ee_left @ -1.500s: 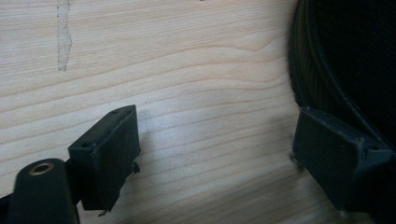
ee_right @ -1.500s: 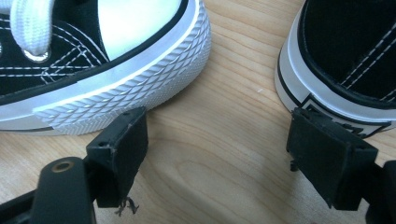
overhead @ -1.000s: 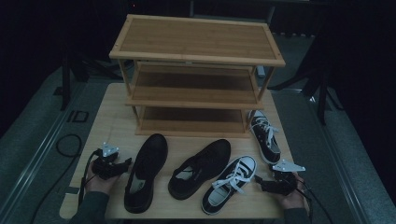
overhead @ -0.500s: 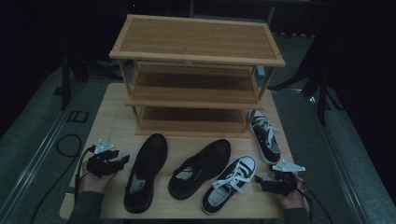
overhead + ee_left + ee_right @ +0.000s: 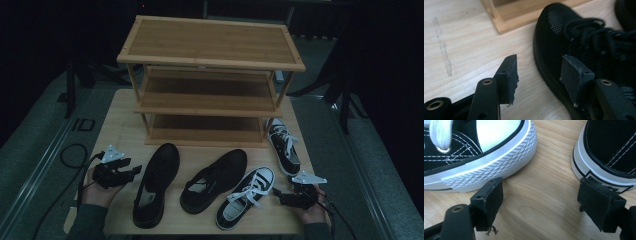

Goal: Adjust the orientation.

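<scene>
Four shoes lie on the wooden table (image 5: 120,125) in front of a three-tier wooden rack (image 5: 210,90). A black shoe (image 5: 156,185) is at the left and its mate (image 5: 215,179) is in the middle. One black-and-white sneaker (image 5: 247,196) lies right of them, the other (image 5: 284,146) by the rack's right leg. My left gripper (image 5: 135,170) is open beside the left black shoe (image 5: 574,37), with its right pad (image 5: 574,77) over the shoe's side. My right gripper (image 5: 276,194) is open and empty, between one sneaker's toe (image 5: 486,152) and the other's heel (image 5: 609,145).
The rack's bottom board (image 5: 524,15) lies just beyond the left black shoe's toe. A cable (image 5: 70,150) loops off the table's left edge onto the grey floor. Bare tabletop (image 5: 115,115) lies left of the rack.
My left gripper has shifted slightly forward along the left black shoe. The right gripper and all the shoes have stayed put.
</scene>
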Demonstrator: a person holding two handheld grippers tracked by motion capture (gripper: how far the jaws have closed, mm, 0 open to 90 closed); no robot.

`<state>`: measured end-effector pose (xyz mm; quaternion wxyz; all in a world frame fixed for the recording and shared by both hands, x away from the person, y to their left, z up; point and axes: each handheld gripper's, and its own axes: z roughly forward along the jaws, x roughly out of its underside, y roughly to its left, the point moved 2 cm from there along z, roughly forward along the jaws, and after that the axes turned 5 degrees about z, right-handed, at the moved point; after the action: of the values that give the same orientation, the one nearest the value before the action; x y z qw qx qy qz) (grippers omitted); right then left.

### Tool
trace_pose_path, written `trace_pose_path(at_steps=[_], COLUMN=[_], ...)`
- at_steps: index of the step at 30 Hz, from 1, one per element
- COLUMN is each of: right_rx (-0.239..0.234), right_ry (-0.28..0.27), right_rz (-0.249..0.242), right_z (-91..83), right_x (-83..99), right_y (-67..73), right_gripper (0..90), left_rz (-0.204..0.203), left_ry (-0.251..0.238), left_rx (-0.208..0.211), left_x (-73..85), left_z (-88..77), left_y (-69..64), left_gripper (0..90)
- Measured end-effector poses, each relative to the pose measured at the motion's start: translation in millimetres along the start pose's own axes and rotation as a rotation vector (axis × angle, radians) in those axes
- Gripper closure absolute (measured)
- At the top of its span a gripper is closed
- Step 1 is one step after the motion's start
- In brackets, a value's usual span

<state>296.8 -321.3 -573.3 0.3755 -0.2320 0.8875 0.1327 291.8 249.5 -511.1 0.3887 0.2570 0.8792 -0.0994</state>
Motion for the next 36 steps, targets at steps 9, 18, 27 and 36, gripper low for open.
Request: trace_pose_path(at_steps=[9,18,27,36], right_rx=[0.0,0.0,0.0,0.0], right_ry=[0.0,0.0,0.0,0.0], right_rz=[0.001,0.0,0.0,0.0], right_z=[0.0,0.0,0.0,0.0], right_x=[0.0,0.0,0.0,0.0], right_y=[0.0,0.0,0.0,0.0], right_gripper=[20.5,20.5,20.6,20.5], left_rz=[0.053,0.116,0.132,0.155], left_ry=[-0.015,0.027,0.026,0.038], left_rx=[0.066,0.081,0.092,0.123], left_x=[-16.3,-28.8,-31.7,-34.5], left_z=[-13.5,-21.7,-31.6,-41.4], left_y=[-13.1,-26.7,-31.3,-47.4], left_gripper=[45.5,45.9,45.2,44.5])
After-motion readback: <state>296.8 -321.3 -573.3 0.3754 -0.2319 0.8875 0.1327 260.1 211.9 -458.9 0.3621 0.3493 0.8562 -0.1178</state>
